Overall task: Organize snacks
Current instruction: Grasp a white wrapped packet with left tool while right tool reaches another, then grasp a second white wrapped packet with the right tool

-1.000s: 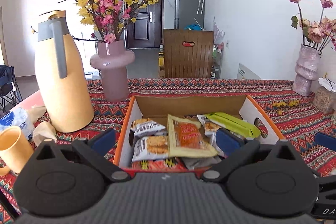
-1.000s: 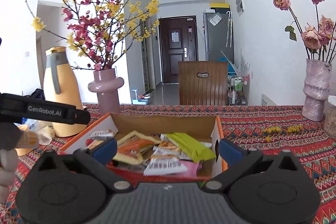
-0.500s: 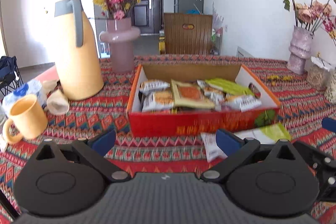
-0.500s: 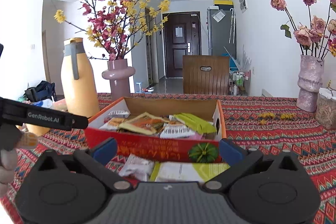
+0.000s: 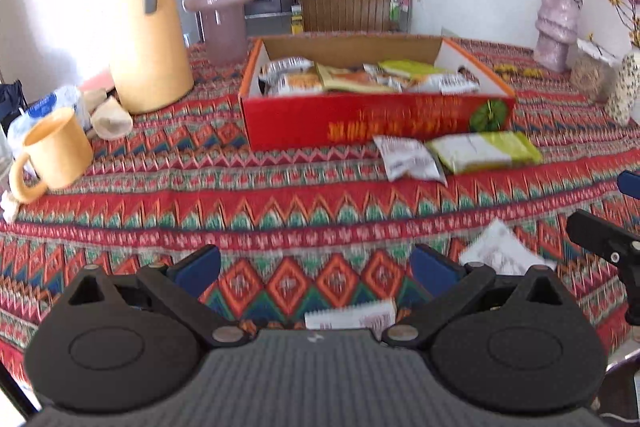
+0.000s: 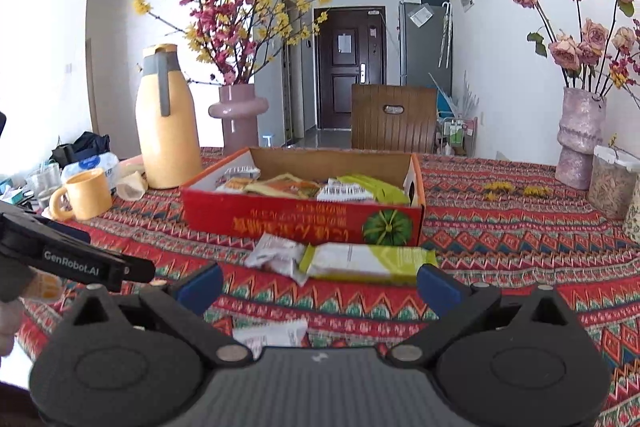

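Note:
A red cardboard box (image 5: 360, 123) (image 6: 280, 221) holds several snack packets on the patterned tablecloth. In front of it lie a white packet (image 5: 410, 159) (image 6: 276, 253) and a green-and-white packet (image 5: 486, 151) (image 6: 368, 261). Another white packet (image 5: 504, 253) lies nearer, and a small white one (image 5: 352, 315) (image 6: 272, 335) lies close under the grippers. My left gripper (image 5: 316, 267) is open and empty above the near tablecloth. My right gripper (image 6: 318, 281) is open and empty, short of the two packets.
A yellow thermos jug (image 5: 144, 27) (image 6: 166, 123), a yellow mug (image 5: 56, 151) (image 6: 86, 195) and a pink vase (image 5: 220, 11) stand at the left. A textured vase (image 6: 578, 139) and a jar (image 6: 610, 187) stand at the right. A wooden chair (image 6: 394, 119) is behind the table.
Both grippers have pulled back and away from the box toward the table's near edge. The loose packets in front of the box have come into view.

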